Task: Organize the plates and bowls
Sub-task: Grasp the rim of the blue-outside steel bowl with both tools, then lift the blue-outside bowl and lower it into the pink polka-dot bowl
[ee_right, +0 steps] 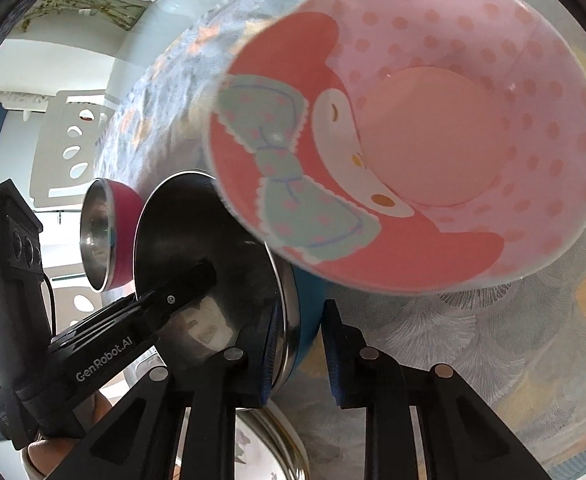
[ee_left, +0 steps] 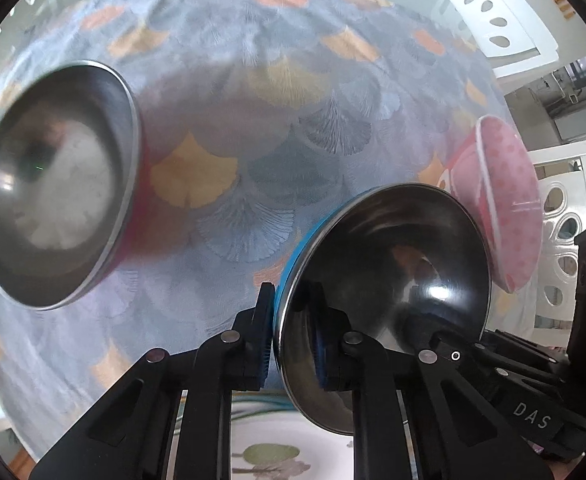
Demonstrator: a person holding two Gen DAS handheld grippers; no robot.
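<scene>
Across the table (ee_left: 293,80), under a leaf-patterned cloth, four dishes to sort. At the near edge, low between the fingers in both views, a plate (ee_left: 277,444) with a tree print, mostly hidden. Towards the right edge, just beyond the grip, a pink bowl (ee_right: 433,128), open side up, close beside or touching the blue bowl (ee_left: 393,260); hard to say which. Held between both tools near the middle of the near edge, that blue bowl, steel inside, round, so no long axis to line up. Impossible to tell whether lifted clear or resting on the cloth. Towards the left edge, well apart, a red bowl (ee_left: 53,184), also steel-lined and empty. Clamped on the blue bowl's left rim, one pad inside and one outside: the left gripper (ee_left: 289,340). Closed on the opposite rim, apparently bearing on the wall: the right gripper (ee_right: 299,356). Probably a nesting move next: red bowl off to the left hand's side, pink bowl nearer and on the right hand's side, so shortest carry rightward and away from the near edge.
</scene>
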